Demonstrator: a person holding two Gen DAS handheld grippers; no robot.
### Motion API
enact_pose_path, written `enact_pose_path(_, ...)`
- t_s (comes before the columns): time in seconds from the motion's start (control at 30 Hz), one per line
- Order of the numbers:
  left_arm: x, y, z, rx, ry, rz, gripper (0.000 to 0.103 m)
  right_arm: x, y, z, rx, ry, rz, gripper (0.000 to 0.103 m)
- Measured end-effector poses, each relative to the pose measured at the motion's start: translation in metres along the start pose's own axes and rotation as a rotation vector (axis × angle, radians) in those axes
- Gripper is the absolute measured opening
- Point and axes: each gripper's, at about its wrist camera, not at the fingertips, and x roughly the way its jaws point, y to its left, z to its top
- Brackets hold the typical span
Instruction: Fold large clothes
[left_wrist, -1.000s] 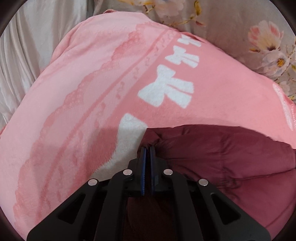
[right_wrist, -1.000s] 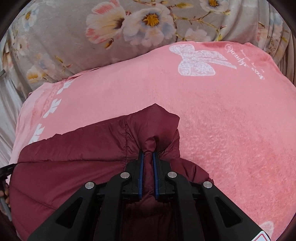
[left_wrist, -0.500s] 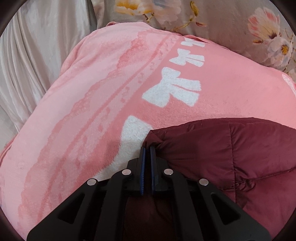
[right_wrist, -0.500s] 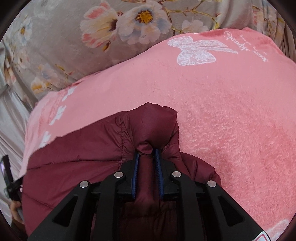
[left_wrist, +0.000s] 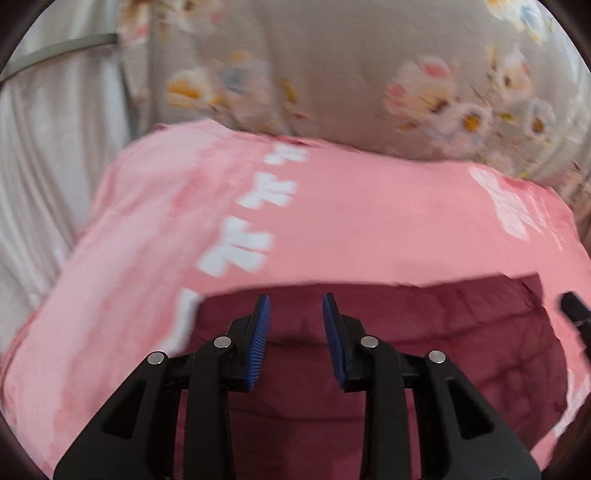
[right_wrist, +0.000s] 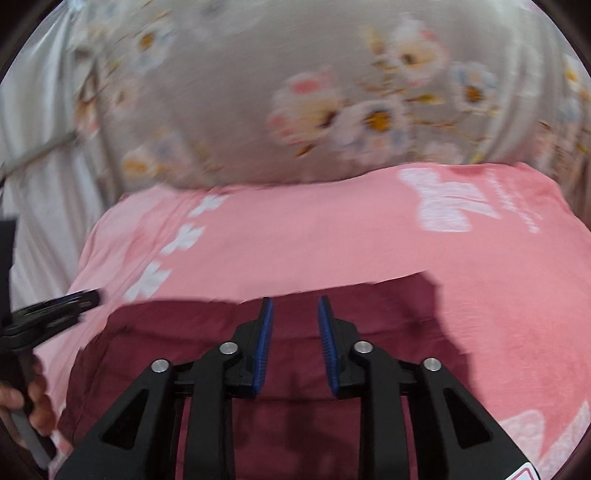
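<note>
jacket: maroon puffer jacket (left_wrist: 424, 332) lies flat on the pink blanket (left_wrist: 369, 229), low and centre in both wrist views; its far edge runs across just past the fingertips.
jacket, hidden: near part is covered by the gripper bodies and cut off by the frame bottom; sleeves and collar cannot be made out; both views are motion-blurred.
left gripper: left gripper (left_wrist: 296, 301) has its jaws apart, having just been opening; blue pads (left_wrist: 260, 343) are clear of the fabric, with nothing pinched between them; jacket shows through the gap.
right gripper: right gripper (right_wrist: 295, 302) has its jaws apart, a bit narrower, also just been opening; nothing clamped, jacket seen below the gap.
blanket: white bow prints in a row at left, a larger white bow print with script at far right; script is unreadable in the blur.
beyond blanket: grey floral bedding (left_wrist: 369, 81) behind it, pale curtain (left_wrist: 40, 177) at left.
right view only: left gripper seen from the side at the left edge, with the person's hand (right_wrist: 35, 402) on its handle; hand is partly cut off.
left view only: a black tip at the right edge is presumably the right gripper, mostly out of frame.
</note>
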Motion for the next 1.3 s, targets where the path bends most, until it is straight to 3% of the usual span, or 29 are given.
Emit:
enact_pose_path(0.07,0.016,-0.018,-0.011,0.006,0.047,-0.015,0.030,0.020,0.030,-0.012,-0.067,0.037,-0.002,0.019)
enact_pose_path(0.17,0.050,-0.034,-0.034,-0.007,0.115,0.005,0.030,0.048,0.043,-0.031,-0.070,0.111,0.019,0.019)
enact_pose_path(0.33,0.063,-0.040,-0.053,0.018,0.064,0.067,0.031,0.083,0.030,-0.052,0.013,0.178,0.047,0.016)
enact_pose_path(0.47,0.069,-0.047,-0.058,0.057,0.023,0.103,0.032,0.090,0.028,-0.061,0.009,0.182,0.036,0.016)
enact_pose_path(0.6,0.075,-0.045,-0.056,0.048,0.026,0.079,0.033,0.091,0.034,-0.065,-0.028,0.190,-0.002,0.017)
enact_pose_path(1.3,0.100,-0.052,-0.037,0.083,0.031,0.060,0.034,0.117,0.032,-0.053,0.040,0.211,-0.038,0.017)
